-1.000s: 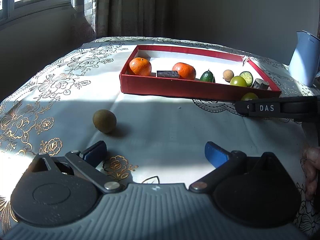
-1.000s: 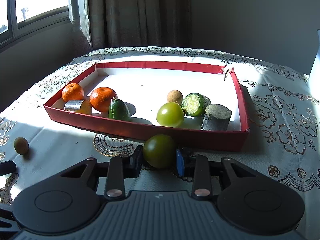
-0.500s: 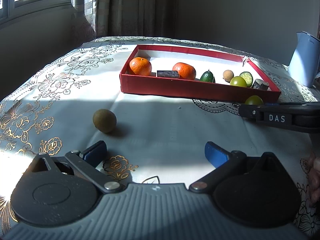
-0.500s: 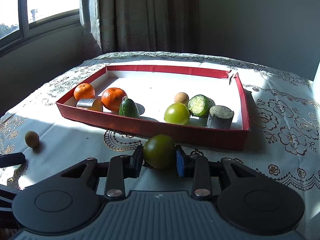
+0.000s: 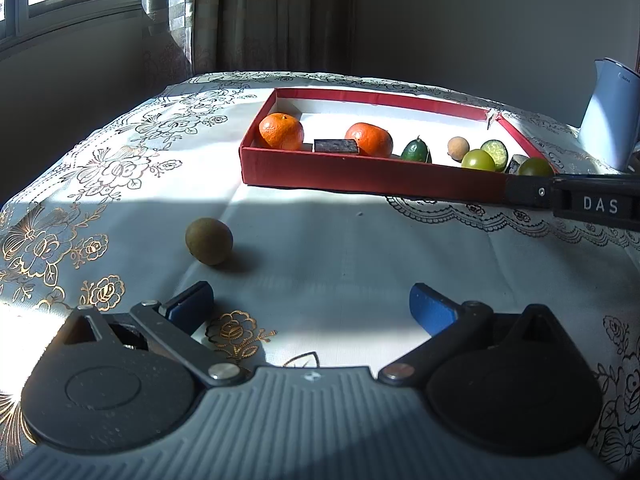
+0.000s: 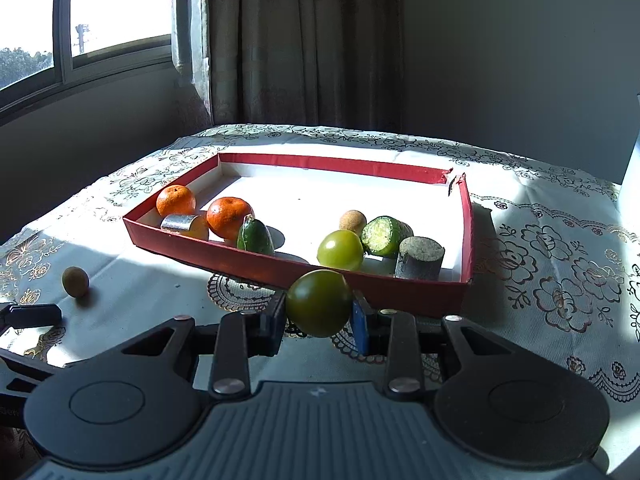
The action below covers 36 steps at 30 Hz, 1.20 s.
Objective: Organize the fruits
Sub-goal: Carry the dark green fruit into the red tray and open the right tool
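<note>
My right gripper (image 6: 319, 318) is shut on a round green fruit (image 6: 319, 303), held just in front of the near wall of the red tray (image 6: 256, 258). The same held green fruit (image 5: 535, 167) shows at the tip of the right gripper's finger in the left wrist view. Inside the tray lie two oranges (image 6: 176, 199), a small dark green fruit (image 6: 256, 237), another green round fruit (image 6: 341, 250), a tan ball (image 6: 352, 222), a cut green piece (image 6: 386, 236) and a grey stub (image 6: 420, 258). My left gripper (image 5: 310, 306) is open above the cloth, with a brown round fruit (image 5: 209, 241) just ahead of its left finger.
A flower-patterned tablecloth (image 5: 120, 168) covers the table. A pale blue jug (image 5: 610, 114) stands at the right, beyond the tray. A window and curtain lie behind the table's far left edge. A small dark block (image 5: 335, 146) rests between the oranges.
My right gripper has lifted the green fruit a little and carried it toward the tray's near wall. The left gripper and the brown fruit have stayed in place.
</note>
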Each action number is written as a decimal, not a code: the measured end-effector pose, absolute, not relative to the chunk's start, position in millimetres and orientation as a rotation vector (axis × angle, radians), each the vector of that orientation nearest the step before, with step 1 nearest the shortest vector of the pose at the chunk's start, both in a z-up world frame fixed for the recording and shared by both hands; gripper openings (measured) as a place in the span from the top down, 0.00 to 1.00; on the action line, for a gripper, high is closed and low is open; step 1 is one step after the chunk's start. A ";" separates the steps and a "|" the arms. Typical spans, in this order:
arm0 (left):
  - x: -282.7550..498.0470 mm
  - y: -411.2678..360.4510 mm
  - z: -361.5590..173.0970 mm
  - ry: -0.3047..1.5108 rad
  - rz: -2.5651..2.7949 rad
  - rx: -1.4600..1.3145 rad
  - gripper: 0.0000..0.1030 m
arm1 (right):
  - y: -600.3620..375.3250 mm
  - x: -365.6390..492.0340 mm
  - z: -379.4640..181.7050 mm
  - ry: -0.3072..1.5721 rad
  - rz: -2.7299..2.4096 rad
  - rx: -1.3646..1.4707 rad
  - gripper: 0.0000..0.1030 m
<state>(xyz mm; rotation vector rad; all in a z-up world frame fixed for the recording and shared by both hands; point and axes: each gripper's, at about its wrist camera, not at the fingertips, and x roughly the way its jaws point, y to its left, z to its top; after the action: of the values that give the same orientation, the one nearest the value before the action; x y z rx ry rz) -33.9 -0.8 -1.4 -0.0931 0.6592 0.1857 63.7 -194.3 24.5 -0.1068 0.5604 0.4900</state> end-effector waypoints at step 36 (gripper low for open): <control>-34.4 -0.8 -2.2 0.666 0.188 -0.087 0.00 | -143.4 166.6 18.7 0.575 0.455 -0.166 0.68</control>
<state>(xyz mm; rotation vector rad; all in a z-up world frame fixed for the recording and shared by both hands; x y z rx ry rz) -34.4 -0.8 -2.2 -0.0867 0.6659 0.1883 166.6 -143.4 18.7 -0.1662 0.5754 0.4552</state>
